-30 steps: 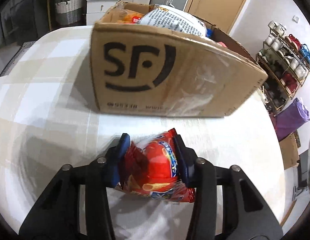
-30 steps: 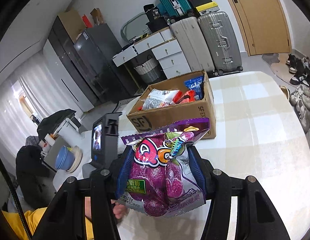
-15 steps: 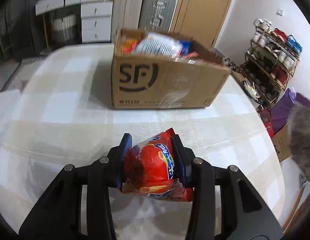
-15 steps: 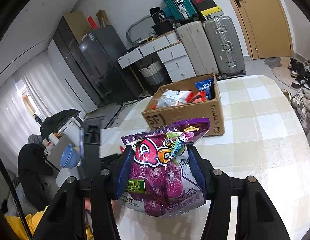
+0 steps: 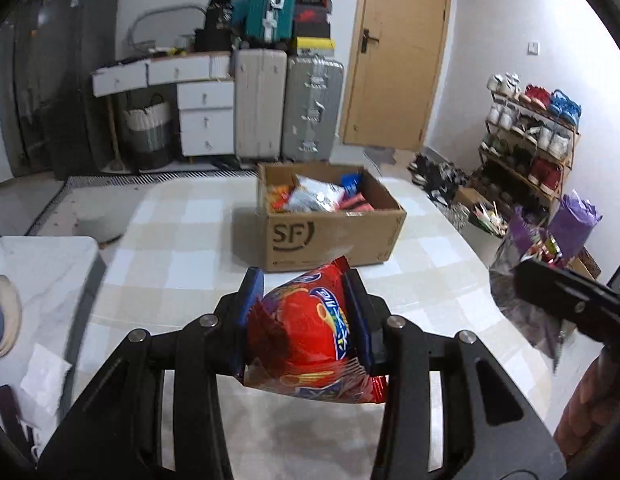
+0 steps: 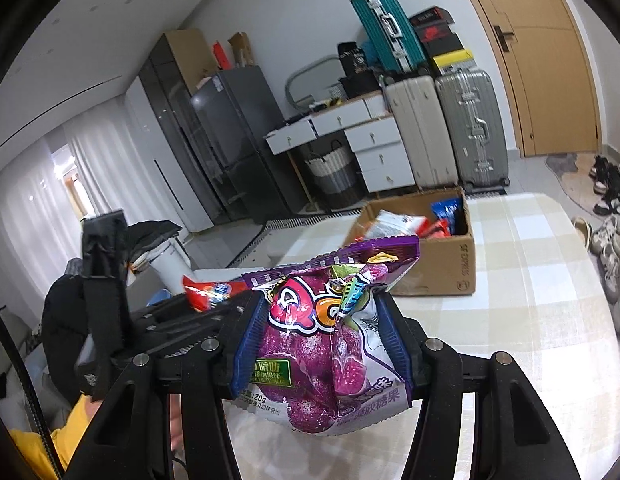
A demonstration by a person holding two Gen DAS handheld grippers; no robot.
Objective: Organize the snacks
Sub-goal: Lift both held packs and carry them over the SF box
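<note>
Carry step | my left gripper (image 5: 303, 308) clamps red crinkly snack bag (image 5: 305, 328) | right gripper (image 6: 324, 340) clamps purple gummy packet (image 6: 326, 344) | next, I judge: sort both, perhaps away from brown cardboard box (image 5: 330, 236) on checked surface (image 5: 181, 248).

I read "SF" on the box (image 5: 330, 236) front, "SF EXPRESS" sideways on its side wall, and a big "Q" plus "20g" on the purple bag (image 6: 330, 344) nearer me than the box.

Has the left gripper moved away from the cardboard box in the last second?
Yes. The left gripper, shut on the red snack bag, has pulled back and up: the cardboard box filled its view earlier and now sits small and far.
</note>
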